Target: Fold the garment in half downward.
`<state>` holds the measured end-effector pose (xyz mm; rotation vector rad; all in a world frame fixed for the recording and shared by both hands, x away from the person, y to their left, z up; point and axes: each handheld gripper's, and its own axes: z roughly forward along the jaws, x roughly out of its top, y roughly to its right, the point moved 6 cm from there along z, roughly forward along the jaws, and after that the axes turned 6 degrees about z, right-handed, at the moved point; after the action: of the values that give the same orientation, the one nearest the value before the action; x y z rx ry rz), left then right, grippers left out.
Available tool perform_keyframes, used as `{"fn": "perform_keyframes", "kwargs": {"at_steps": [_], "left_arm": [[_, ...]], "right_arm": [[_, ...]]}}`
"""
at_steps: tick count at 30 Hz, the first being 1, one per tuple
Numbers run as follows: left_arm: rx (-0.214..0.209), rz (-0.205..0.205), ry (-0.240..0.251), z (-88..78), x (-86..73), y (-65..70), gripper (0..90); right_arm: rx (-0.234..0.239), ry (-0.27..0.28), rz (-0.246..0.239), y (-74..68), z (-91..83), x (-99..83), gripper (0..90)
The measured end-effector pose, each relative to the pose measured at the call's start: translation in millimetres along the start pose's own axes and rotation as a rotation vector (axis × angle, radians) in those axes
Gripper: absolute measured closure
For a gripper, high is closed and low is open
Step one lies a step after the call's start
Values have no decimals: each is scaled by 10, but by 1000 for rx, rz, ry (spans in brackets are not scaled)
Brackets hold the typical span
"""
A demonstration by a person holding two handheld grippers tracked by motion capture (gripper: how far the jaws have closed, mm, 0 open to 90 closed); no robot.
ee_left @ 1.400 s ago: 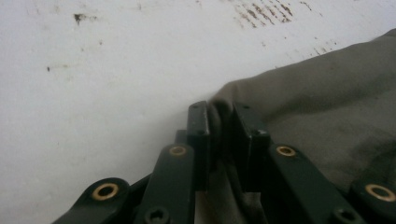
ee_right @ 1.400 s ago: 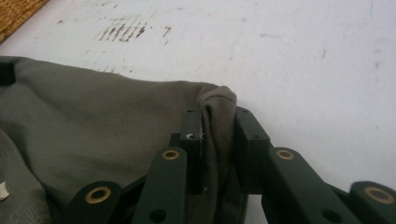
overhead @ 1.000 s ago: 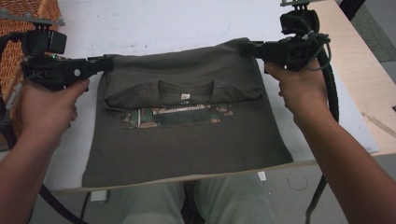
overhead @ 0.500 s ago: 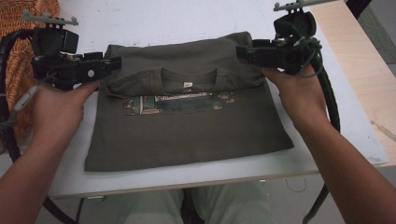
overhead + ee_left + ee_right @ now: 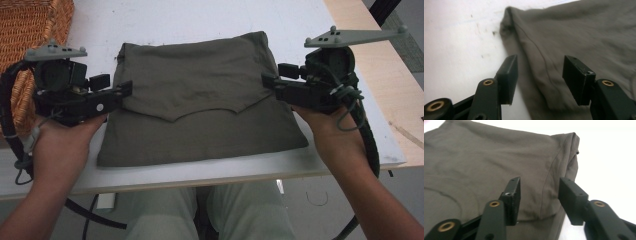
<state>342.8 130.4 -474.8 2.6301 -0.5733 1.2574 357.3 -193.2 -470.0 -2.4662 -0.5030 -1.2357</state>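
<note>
A white worktop [image 5: 200, 15] carries a folded olive-green shirt [image 5: 200, 105], which lies flat in the middle of it with its near edge close to the front lip. The upper layer ends in a curved hem across the lower one. A woven wicker basket [image 5: 30, 30] stands at the far left corner, and a pale wooden board [image 5: 395, 95] borders the worktop on the right. The person's legs show below the front edge. The left tongs [image 5: 125, 90] sit at the shirt's left edge with the jaws spread, cloth lying loose beneath and between them, nothing pinched. The right tongs [image 5: 267, 82] sit at the right edge, likewise spread over the fabric without gripping it. Against the earlier frames, the collar and printed chest are now covered: the far part has been folded over toward the person, so plain cloth faces up. Both pairs of tongs, then clamped on the shirt's corners, have just let go; the left jaws have been opening, the right opened and then eased slightly inward.
</note>
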Motion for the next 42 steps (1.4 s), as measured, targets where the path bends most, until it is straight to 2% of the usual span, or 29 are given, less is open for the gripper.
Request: {"fn": "perform_keyframes", "kwargs": {"at_steps": [4,8,9,10,13,15,17,19,21,28,38,42], "left_arm": [[-19,-18,-5,-32,-104,85,498],[-23,9,-33,3,-155,157,559],[-12,22,-31,10,-155,168,583],[-10,28,-34,13,-151,176,606],[-21,25,-43,25,-134,182,727],[-34,23,-48,29,-119,189,822],[-45,21,-44,19,-111,188,849],[-76,-27,-20,-37,-91,159,853],[-88,-41,-5,-100,-72,138,853],[-131,-39,38,-345,-53,185,852],[-156,-45,47,-628,-303,321,852],[-143,-31,38,-665,-369,353,851]], "right_arm": [[15,-22,-2,-29,-28,-88,614],[11,-63,11,-32,53,-181,669],[0,-62,13,-28,56,-181,725],[0,-61,14,-20,56,-177,742],[-10,-64,23,9,55,-177,829],[-6,-68,29,20,54,-171,867],[-3,-72,23,12,43,-162,877],[-1,-56,18,-11,5,-141,879],[9,-41,16,-39,-56,-116,879],[41,-13,4,-163,-305,-95,879],[59,-5,16,-285,-649,-278,879],[53,-17,16,-323,-696,-378,878]]}}
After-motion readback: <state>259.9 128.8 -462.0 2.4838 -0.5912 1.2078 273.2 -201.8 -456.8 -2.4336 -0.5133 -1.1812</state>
